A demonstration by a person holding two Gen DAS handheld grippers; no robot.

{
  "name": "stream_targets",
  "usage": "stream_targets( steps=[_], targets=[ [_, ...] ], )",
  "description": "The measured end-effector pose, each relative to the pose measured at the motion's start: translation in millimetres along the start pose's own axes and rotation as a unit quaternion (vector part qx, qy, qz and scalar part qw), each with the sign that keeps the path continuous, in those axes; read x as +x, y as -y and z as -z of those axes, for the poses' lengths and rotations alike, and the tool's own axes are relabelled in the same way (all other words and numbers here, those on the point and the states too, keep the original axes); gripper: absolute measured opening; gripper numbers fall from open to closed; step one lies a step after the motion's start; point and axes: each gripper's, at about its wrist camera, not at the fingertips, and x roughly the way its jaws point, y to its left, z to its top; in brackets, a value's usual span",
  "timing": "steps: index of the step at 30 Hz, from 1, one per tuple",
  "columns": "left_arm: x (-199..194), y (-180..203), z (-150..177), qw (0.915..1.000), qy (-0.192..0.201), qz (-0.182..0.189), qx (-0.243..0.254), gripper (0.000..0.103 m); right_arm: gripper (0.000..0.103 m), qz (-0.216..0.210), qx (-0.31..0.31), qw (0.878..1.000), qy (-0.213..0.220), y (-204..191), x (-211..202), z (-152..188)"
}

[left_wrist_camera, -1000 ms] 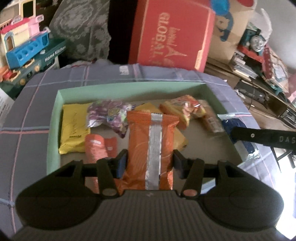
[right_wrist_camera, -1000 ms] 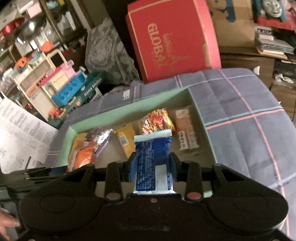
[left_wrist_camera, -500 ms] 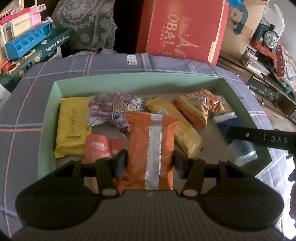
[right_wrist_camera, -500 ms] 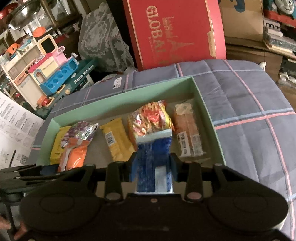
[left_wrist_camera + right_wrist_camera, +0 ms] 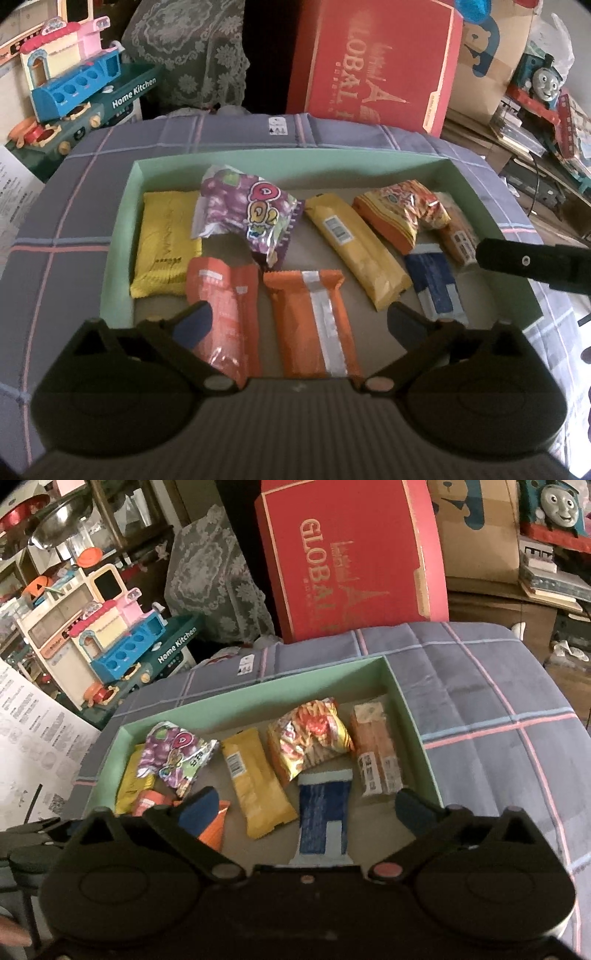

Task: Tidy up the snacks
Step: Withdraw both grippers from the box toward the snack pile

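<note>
Since the earlier frame you let both packets drop, orange packet (image 5: 314, 325) lay in the green box (image 5: 122, 236) between your left gripper's (image 5: 299, 321) opening jaws, untouched, blue packet (image 5: 325, 812) likewise under your right gripper (image 5: 314, 808), eight snacks counted in one box.

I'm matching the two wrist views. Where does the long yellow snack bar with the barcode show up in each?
Left wrist: long yellow bar lies right of centre in the green tray, slanting down-right.
Right wrist: same bar, left of centre, beside the blue packet.
Shared landmark: red GLOBAL box behind the tray.
</note>
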Motion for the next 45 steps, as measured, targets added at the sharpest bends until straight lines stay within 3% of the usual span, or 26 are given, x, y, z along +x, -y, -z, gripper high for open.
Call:
stream_targets(
  steps=[21,32,45],
  targets=[
    [-85,-3,65,0.9998,0.015,-0.013,-0.001,0.103,0.103,-0.015,0.027,1.0,-0.003,11,-89,65],
    [-78,-25,106,0.9989,-0.02,-0.038,-0.019,0.103,0.103,-0.013,0.052,0.998,-0.036,17,-88,103],
    [-45,-34,110,0.9968,-0.035,-0.06,-0.04,0.103,0.103,-0.022,0.068,0.994,-0.078,11,-70,120]
  ],
)
